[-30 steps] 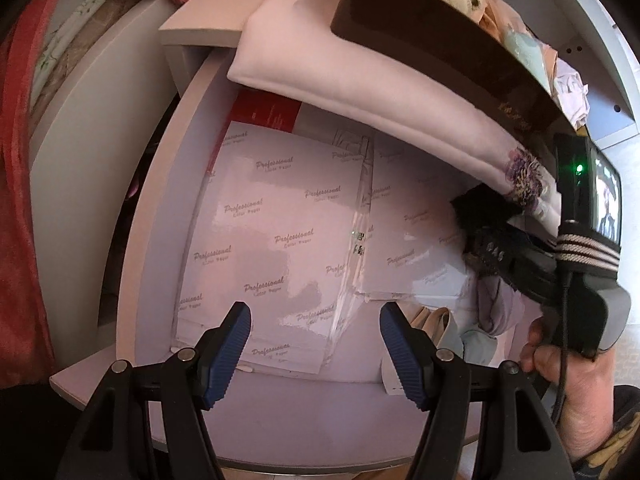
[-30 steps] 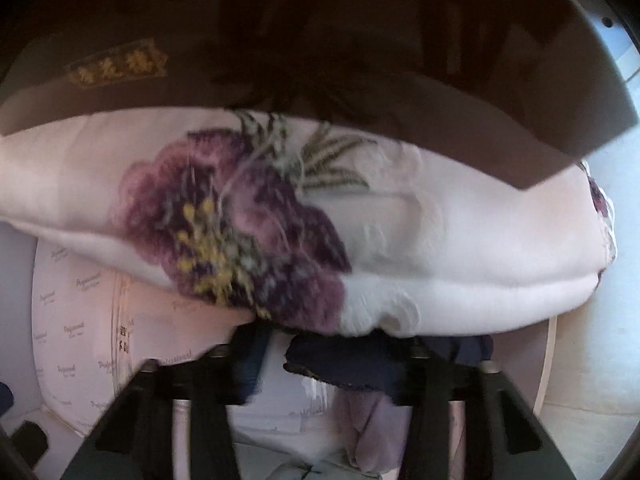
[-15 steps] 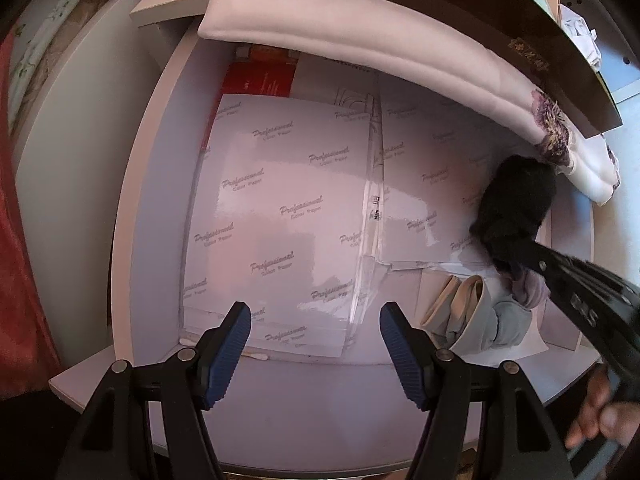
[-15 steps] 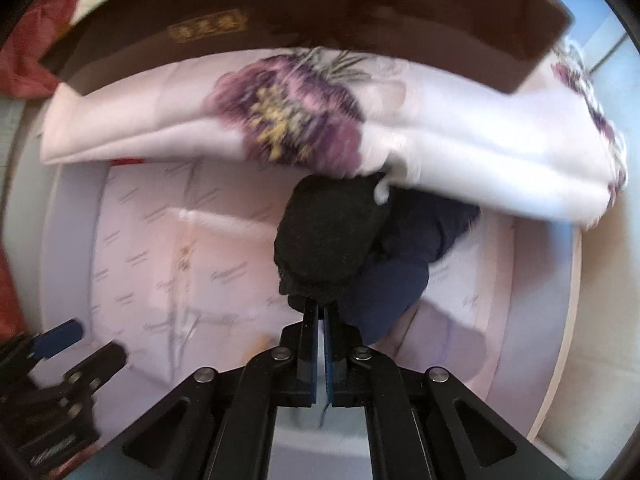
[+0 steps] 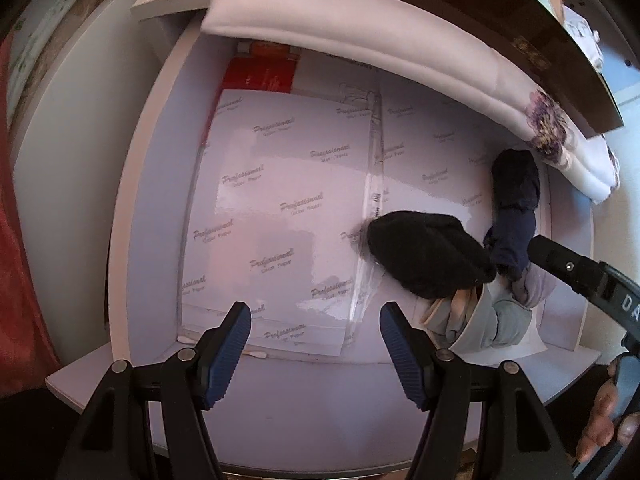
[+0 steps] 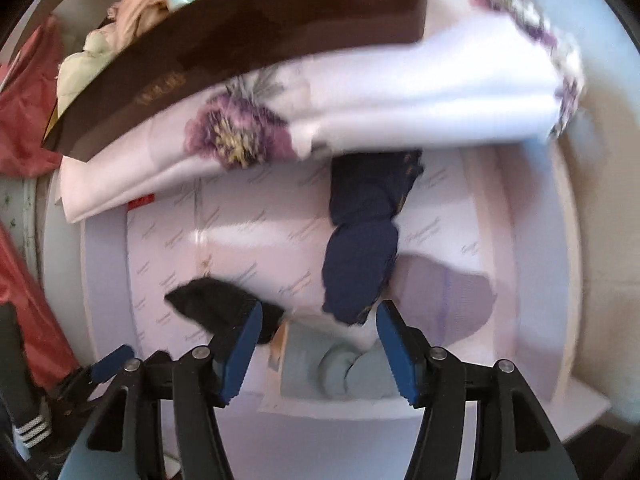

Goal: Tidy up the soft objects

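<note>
A black soft bundle point(image 5: 426, 256) lies on the glossy printed sheets point(image 5: 280, 208) on the white shelf; it also shows in the right wrist view point(image 6: 218, 308). A navy bundle point(image 5: 514, 216) lies just right of it, seen too in the right wrist view point(image 6: 364, 248). Pale grey-green and lilac soft items point(image 5: 488, 316) lie at the front right. My left gripper point(image 5: 314, 344) is open and empty above the shelf's front edge. My right gripper point(image 6: 318, 348) is open and empty, just in front of both bundles.
A folded white cloth with purple flowers point(image 6: 360, 112) lies along the back of the shelf under a dark brown box point(image 6: 248, 52) holding more fabrics. A red cloth point(image 5: 16, 240) hangs at the left. The white shelf rim point(image 5: 132, 208) curves around the sheets.
My right gripper was shut on the black bundle; it has opened and let it go onto the sheets, further left and nearer the front. Both views have drawn back a little.
</note>
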The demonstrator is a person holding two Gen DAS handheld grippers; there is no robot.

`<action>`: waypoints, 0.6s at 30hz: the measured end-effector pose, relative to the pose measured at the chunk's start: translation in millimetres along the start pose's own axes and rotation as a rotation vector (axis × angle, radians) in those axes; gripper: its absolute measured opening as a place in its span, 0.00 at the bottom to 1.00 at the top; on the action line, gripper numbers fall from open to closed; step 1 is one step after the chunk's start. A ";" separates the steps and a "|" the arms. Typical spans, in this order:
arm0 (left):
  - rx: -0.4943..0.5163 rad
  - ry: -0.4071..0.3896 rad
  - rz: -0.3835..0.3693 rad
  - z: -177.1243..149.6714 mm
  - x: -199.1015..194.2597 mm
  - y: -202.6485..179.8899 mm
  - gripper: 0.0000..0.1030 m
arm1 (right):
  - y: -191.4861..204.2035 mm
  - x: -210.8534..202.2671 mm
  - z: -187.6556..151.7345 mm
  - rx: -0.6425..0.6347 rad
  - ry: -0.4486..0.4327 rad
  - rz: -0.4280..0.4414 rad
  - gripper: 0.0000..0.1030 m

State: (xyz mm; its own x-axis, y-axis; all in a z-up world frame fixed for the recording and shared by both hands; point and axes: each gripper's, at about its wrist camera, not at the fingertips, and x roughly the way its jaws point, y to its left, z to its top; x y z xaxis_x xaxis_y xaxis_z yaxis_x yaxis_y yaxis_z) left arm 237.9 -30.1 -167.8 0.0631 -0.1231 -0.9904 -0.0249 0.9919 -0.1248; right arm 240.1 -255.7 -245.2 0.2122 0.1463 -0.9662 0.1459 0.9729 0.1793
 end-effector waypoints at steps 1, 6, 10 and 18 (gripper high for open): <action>-0.003 -0.004 0.004 0.3 -0.2 1.2 0.66 | 6.8 -1.0 2.2 -0.035 0.001 0.014 0.58; -0.004 0.000 0.016 -1.2 1.7 2.4 0.66 | 19.5 4.8 6.7 -0.120 -0.007 0.003 0.56; -0.006 0.008 0.017 -1.6 5.7 1.5 0.66 | -6.8 17.5 7.5 -0.021 -0.019 -0.071 0.57; 0.005 0.011 0.015 -2.0 11.9 0.2 0.66 | -22.3 39.2 15.5 -0.017 -0.029 -0.165 0.56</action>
State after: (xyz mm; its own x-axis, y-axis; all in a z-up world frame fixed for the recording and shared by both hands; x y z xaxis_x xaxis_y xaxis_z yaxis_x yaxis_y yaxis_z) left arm 236.7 -31.5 -179.8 0.0522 -0.1085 -0.9927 -0.0206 0.9938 -0.1097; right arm 260.2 -274.4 -284.2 0.2147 -0.0206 -0.9765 0.1649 0.9862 0.0155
